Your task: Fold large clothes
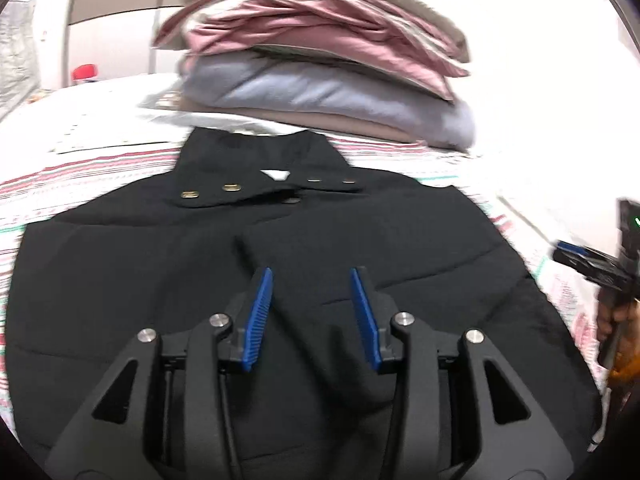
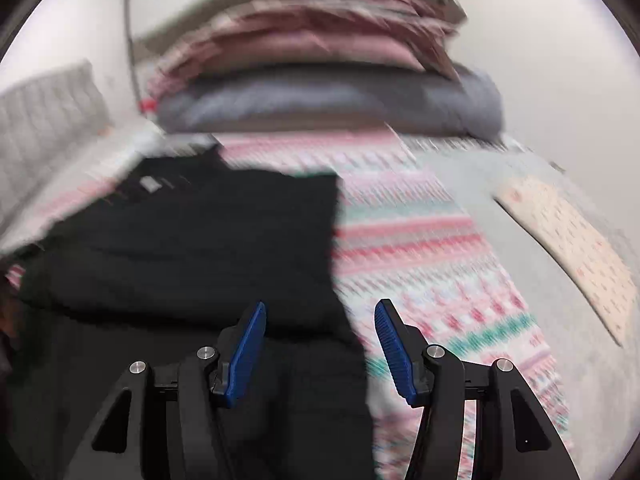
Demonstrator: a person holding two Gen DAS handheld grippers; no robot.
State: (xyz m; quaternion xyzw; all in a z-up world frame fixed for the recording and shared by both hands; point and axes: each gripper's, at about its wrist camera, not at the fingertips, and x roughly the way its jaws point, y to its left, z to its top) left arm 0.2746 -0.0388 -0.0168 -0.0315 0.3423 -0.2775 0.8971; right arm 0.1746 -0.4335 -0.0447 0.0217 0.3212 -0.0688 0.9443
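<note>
Item one: black padded jacket [image 1: 168, 248], laid flat on the striped bedspread [image 1: 80, 168], collar away from you, brass snaps [image 1: 230, 188] along the collar flap and a white label [image 1: 276, 175] showing at the neck. Both sides lie folded inward, meeting near the middle.

Item two: your left gripper [image 1: 312, 280], held over the jacket's centre, blue pads [image 1: 256, 320] standing apart with only fabric seen below them, nothing pinched.

Item three: your right gripper [image 2: 320, 312], poised at the jacket's right edge [image 2: 336, 240]; its jaws are parted and empty, one finger over the black cloth, the other over the bedspread. From the left wrist view it shows at the far right, held in your hand [image 1: 616, 320].

Item four: stack of folded bedding [image 1: 320, 60], beige, pink and grey-blue, beyond the collar.

Item five: red object [image 1: 84, 72], far left, too blurred to identify.
</note>
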